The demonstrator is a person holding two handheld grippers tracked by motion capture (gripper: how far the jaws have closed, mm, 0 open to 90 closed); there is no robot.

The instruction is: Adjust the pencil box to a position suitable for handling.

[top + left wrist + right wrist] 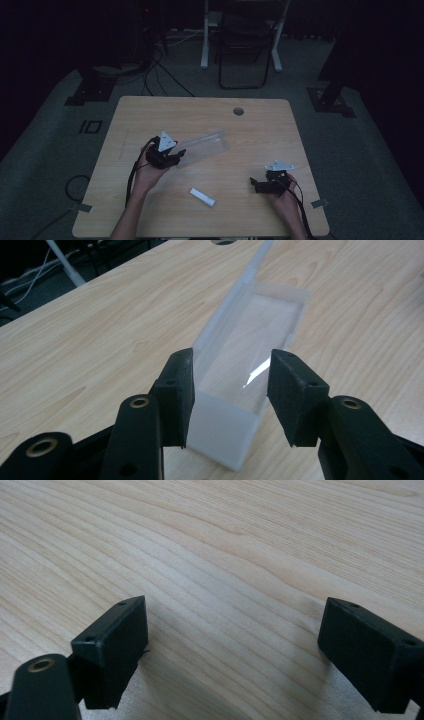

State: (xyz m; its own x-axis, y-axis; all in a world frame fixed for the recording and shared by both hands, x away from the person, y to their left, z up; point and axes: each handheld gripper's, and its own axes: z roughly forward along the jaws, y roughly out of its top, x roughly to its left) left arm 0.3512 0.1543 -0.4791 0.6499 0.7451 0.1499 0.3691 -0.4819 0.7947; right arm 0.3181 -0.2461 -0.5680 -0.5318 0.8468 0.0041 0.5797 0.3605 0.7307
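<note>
Two tools work over one wooden counter (150, 215) in the high view: the left tool (175, 156) sits at the near end of a clear plastic box (202, 146) lying on its side near the counter's middle, while the right tool (256, 184) rests low over bare wood near the right edge, well apart from the box. A small white stick-like piece (202, 197) lies flat on the counter between the two hands, nearer the person, touched by neither. In the left gripper view, the box (240, 365) runs away from the camera with its closed near end between the black fingers (177, 395); the left finger looks pressed to the wall, the right one seems just off it, so the jaws stand part-closed around the box and not yet clamped. To do this grip well, I judge the squeeze should be gentle and square across the end, since thin clear walls flex and can slip or pop out; keeping the box low on the counter until both pads bear helps. In the right gripper view, the fingers (112, 645) stand wide apart over bare wood with nothing between them; that tool seems free to fetch the white piece.
</note>
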